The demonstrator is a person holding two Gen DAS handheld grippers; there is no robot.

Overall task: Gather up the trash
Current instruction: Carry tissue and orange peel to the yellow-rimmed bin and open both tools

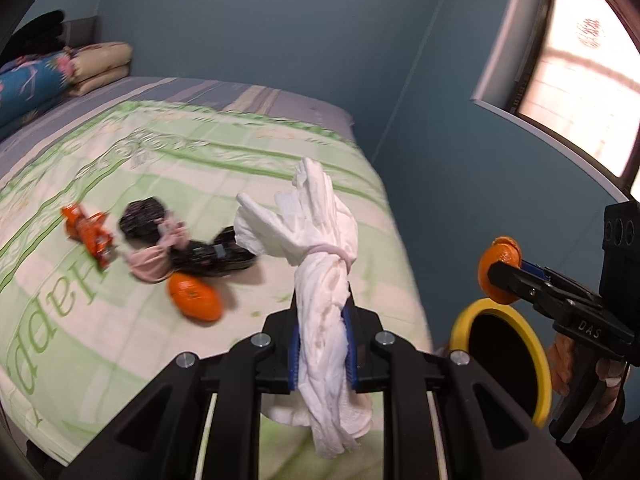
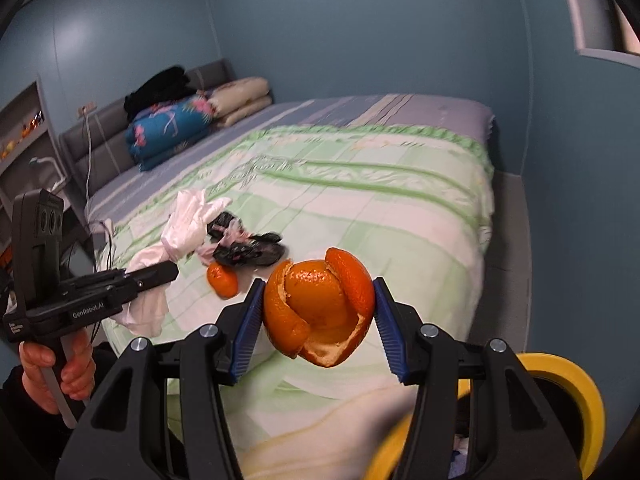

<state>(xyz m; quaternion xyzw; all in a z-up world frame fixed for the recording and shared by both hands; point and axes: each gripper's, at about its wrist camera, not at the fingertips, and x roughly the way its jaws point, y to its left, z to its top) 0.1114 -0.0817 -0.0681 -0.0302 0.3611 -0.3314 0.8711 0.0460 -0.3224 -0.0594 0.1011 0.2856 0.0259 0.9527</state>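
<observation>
Seen from the left wrist, the left gripper (image 1: 322, 344) is clamping its jaws tight on a twisted white tissue bundle (image 1: 320, 264) above the green quilt (image 1: 80, 320), while an orange wrapper (image 1: 88, 232), black-and-pink scraps (image 1: 180, 244) and a piece of orange peel (image 1: 195, 296) are lying on the bed. From the right wrist, the right gripper (image 2: 319, 312) is holding a curled orange peel shell (image 2: 320, 304) between half-spread pads, with a yellow-rimmed bin (image 2: 576, 384) sitting just beside the bed at lower right.
</observation>
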